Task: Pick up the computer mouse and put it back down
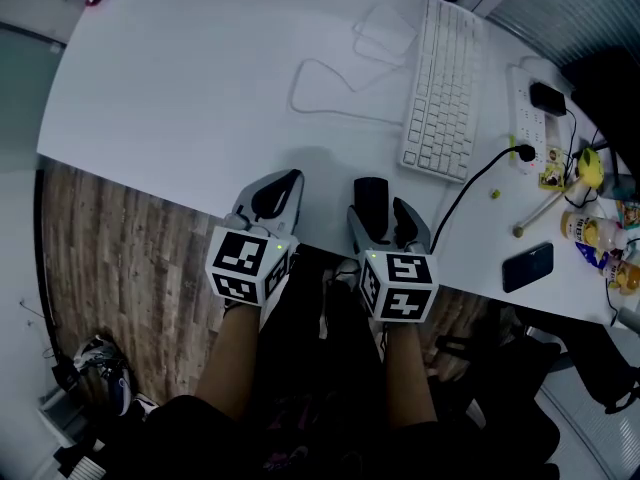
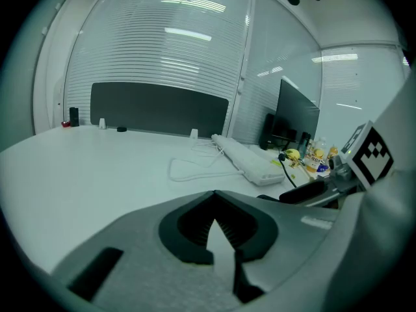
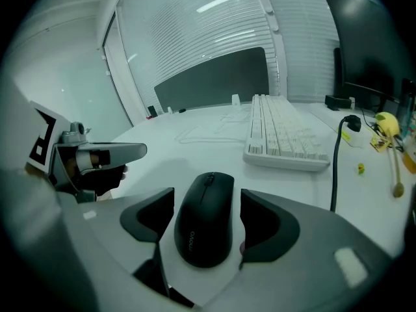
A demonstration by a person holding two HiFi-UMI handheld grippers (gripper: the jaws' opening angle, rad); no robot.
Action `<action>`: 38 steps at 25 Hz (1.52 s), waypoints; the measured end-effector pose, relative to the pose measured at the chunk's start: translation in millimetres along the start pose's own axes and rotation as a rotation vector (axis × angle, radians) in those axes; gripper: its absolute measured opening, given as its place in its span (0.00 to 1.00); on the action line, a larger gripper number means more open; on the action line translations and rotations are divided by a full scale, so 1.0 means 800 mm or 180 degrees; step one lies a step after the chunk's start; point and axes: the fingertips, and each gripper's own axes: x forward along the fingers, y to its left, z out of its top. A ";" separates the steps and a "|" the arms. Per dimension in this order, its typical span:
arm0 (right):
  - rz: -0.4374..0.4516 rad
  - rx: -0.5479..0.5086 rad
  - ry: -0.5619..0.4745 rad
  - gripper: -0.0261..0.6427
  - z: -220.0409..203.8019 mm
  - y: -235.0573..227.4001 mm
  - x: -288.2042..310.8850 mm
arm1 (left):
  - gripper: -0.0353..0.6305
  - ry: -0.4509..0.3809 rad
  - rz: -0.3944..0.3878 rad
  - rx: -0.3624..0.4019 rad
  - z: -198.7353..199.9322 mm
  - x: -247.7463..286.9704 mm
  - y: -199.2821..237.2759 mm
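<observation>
The black computer mouse (image 1: 370, 200) (image 3: 205, 226) lies flat on the white desk (image 1: 180, 88) near its front edge. My right gripper (image 1: 384, 223) (image 3: 207, 203) straddles it, open: a dark pad stands on each side of the mouse with a thin gap showing, neither one pressing. My left gripper (image 1: 274, 196) (image 2: 214, 197) rests to the left of the mouse at the desk's front edge. Its jaws meet at the tips with nothing between them. In the right gripper view the left gripper (image 3: 97, 161) appears at the left.
A white keyboard (image 1: 440, 88) (image 3: 286, 138) lies beyond the mouse, its white cable (image 1: 320, 83) looping to the left. A black cable (image 1: 480, 178), a power strip (image 1: 530, 118), a black phone (image 1: 527, 266) and bottles (image 1: 590, 233) crowd the right. A monitor (image 3: 364, 44) stands far right.
</observation>
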 end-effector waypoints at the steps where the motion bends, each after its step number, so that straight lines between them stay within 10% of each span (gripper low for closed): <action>1: -0.0007 -0.0005 0.0029 0.53 -0.001 0.000 0.002 | 0.06 0.0007 -0.0004 -0.0005 -0.001 0.001 0.001; 18: -0.0131 0.0050 0.0127 0.49 -0.011 -0.002 0.015 | 0.06 0.0046 -0.0090 0.0042 -0.004 0.004 -0.001; 38: -0.0056 0.0049 -0.0948 0.49 0.062 -0.021 -0.064 | 0.06 -0.0214 -0.0162 0.0176 0.038 -0.011 -0.034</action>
